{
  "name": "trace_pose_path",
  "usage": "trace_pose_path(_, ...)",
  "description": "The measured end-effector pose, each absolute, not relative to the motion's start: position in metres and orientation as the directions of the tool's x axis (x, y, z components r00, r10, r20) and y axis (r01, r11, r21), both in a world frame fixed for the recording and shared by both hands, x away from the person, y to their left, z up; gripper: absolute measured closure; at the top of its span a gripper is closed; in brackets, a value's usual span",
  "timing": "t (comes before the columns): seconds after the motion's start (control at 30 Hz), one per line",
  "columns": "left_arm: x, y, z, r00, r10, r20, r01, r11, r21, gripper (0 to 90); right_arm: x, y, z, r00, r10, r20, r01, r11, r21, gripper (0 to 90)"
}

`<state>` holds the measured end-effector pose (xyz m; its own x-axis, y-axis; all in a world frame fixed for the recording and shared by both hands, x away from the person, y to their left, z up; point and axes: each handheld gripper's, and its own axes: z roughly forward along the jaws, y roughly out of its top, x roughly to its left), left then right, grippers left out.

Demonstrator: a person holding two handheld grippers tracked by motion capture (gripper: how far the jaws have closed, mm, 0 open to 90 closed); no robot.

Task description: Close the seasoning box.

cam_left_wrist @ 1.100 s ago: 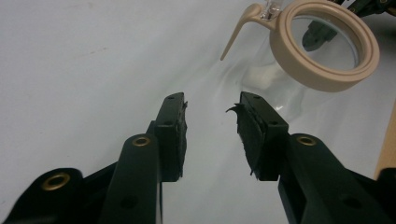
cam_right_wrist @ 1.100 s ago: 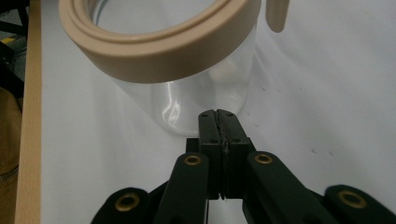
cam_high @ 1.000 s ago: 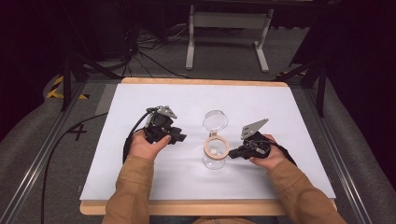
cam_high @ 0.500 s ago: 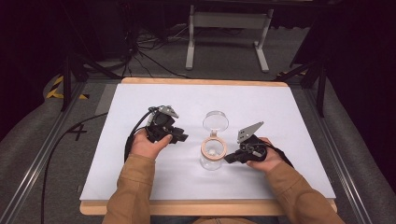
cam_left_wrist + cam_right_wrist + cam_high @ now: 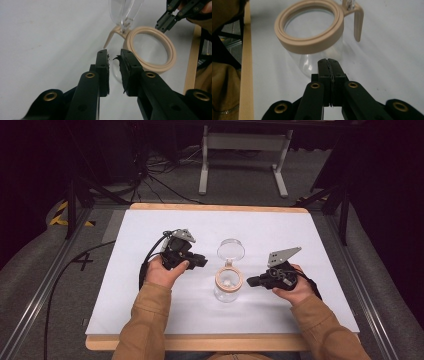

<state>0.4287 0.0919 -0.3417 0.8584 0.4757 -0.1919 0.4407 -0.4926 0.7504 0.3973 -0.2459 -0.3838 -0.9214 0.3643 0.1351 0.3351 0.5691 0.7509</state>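
A clear glass jar (image 5: 228, 290) with a beige rim (image 5: 170, 51) stands mid-table, its hinged clear lid (image 5: 231, 249) swung open toward the far side. My left gripper (image 5: 204, 261) points at the jar from the left; its jaws stand slightly apart with nothing between them (image 5: 114, 53). From the right, my right gripper (image 5: 248, 281) has its tips close to the rim. Its jaws are pressed together and empty (image 5: 328, 61), aimed at the jar's glass wall (image 5: 312, 62) just below the rim. A beige latch tab (image 5: 358, 23) hangs off the rim beside the hinge.
The jar stands on a white mat (image 5: 310, 245) over a wooden table whose edge (image 5: 200, 342) runs along the near side. A metal stand (image 5: 242, 142) and cables (image 5: 150, 170) lie on the floor beyond the table. Both sleeves are tan.
My right hand has shifted slightly toward the near edge and closer to the jar. The left hand and the jar have hardly moved.
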Motion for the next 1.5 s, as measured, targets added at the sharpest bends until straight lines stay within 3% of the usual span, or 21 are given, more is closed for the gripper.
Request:
trace_pose_path(0.23, 0.434, 0.084, -0.344, 0.813, 0.557, -0.171, 0.438, -0.391, 0.810, 81.0, 0.385, -0.245, -0.365, -0.924, 0.360, 0.129, 0.311, 0.508, 0.803, 90.0)
trace_pose_path(0.57, 0.445, 0.070, -0.351, 0.808, 0.545, -0.221, 0.446, -0.323, 0.834, 88.1, 0.373, -0.231, -0.356, -0.930, 0.349, 0.113, 0.279, 0.473, 0.836, 90.0)
trace_pose_path(1.5, 0.430, 0.060, -0.343, 0.858, 0.480, -0.182, 0.395, -0.390, 0.832, 88.0, 0.381, -0.220, -0.357, -0.922, 0.351, 0.163, 0.311, 0.422, 0.852, 90.0)
